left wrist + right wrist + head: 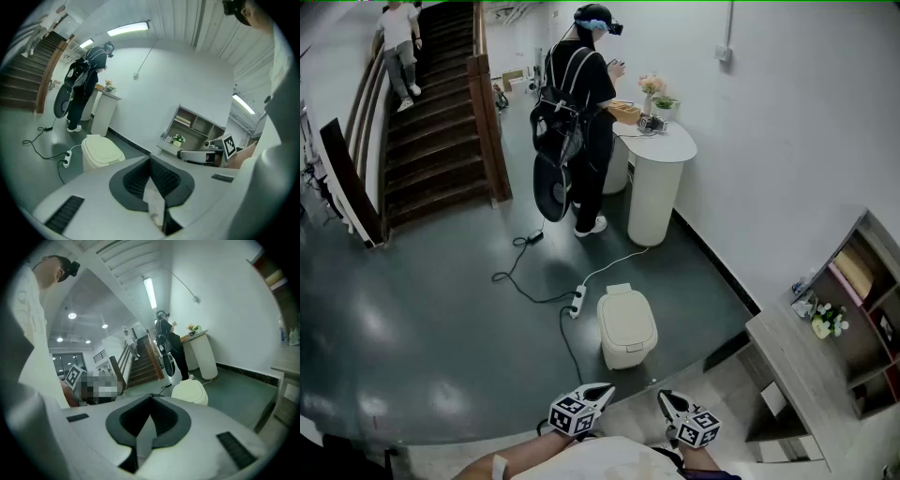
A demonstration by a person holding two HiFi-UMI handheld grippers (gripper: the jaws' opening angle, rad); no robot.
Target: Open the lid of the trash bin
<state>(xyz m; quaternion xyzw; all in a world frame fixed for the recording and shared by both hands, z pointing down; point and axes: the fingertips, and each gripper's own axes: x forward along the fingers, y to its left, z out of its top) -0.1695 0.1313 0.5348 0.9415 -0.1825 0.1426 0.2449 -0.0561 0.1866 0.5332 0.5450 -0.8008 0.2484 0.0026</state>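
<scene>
Bin lid down; both grippers clear of it.
Cream trash bin (627, 342) on dark floor (441, 319), lid (626, 314) flat, power strip (577, 300) just beside. Left gripper (604, 391) and right gripper (666, 398) nearby, not touching it, jaws together, empty.

The top edge is cutting off the head of the person on the stairs (397, 33). The shelf unit (867, 309) is running off the right edge. Things on the round counter (672, 145) are showing too small to name. The left gripper (150, 159) is hiding the lower corner of the trash bin (101, 151).
</scene>
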